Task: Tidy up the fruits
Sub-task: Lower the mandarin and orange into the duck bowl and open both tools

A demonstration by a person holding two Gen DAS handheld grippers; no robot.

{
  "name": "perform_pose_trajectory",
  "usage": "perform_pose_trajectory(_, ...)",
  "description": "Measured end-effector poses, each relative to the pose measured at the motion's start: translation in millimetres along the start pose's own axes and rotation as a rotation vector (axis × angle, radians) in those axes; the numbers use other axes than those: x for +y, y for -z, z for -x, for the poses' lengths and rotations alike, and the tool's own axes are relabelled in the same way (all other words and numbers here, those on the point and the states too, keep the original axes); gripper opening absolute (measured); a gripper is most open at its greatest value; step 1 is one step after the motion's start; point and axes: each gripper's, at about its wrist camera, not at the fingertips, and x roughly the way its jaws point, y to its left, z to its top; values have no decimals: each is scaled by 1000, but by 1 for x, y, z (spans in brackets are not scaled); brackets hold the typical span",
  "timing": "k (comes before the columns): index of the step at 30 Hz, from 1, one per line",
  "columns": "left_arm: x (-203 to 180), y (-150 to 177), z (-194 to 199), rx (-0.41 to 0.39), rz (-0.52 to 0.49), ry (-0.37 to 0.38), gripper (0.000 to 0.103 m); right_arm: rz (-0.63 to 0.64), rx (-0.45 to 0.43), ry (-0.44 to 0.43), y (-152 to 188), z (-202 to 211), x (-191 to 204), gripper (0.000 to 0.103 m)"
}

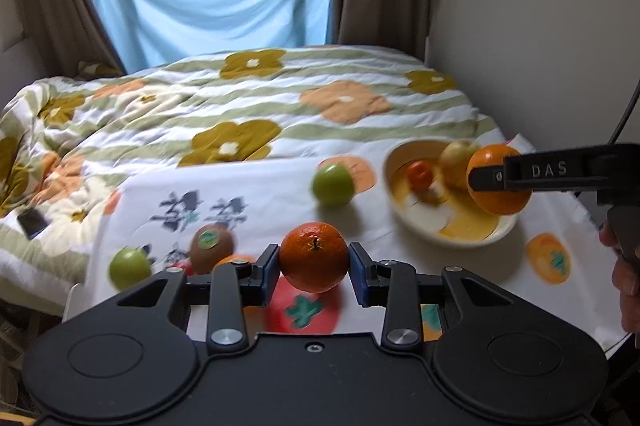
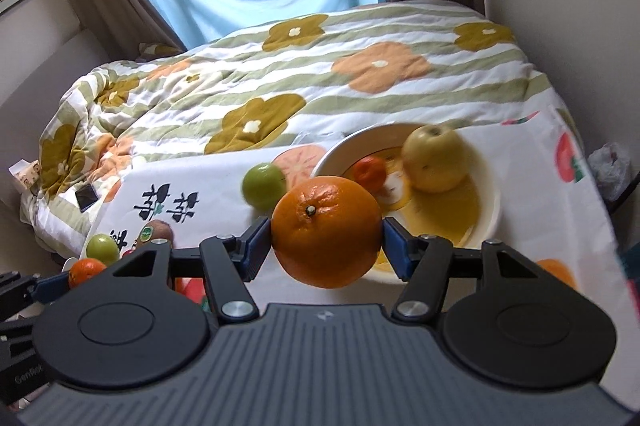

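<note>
Both round: dimpled orange (image 2: 326,230), smoother mandarin (image 1: 314,257), gripper-clamped.

We see a bed (image 2: 360,73) under a flowered quilt (image 1: 248,105), a phone (image 1: 33,222) lying on it. Beside it a bench carries a fruit-print cloth (image 2: 532,209). On the cloth sit a bowl (image 2: 490,226), two green fruits (image 1: 333,184) (image 1: 130,267) and a kiwi (image 1: 211,246).
</note>
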Motion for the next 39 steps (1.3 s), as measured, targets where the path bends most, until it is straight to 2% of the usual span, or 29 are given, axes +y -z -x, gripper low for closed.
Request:
perform_pose_trajectory(10,-64,-26,-33,0,-21,46,40,0,-4,30,-16,2,-66,75)
perform_pose_trajectory(20,-114,-32,-93,61,-61,72,40,-4,29,46,-24,-22,-120,75)
perform_pose_trajectory(28,-141,-29,-138,135,-102,93,40,-14,60,40,-25,-43,-143,75)
perform_pose_trajectory(36,-158,-26,-161,167,-128,104,41,-15,65,36,-27,-47,-146,75)
perform_pose_trajectory(38,-160,-25,-162,155,-143,97,50,-16,67,35,-27,-50,-149,75)
perform_pose_trajectory(39,-161,-25,-160,145,-149,95,61,-15,69,37,-27,-51,-151,75)
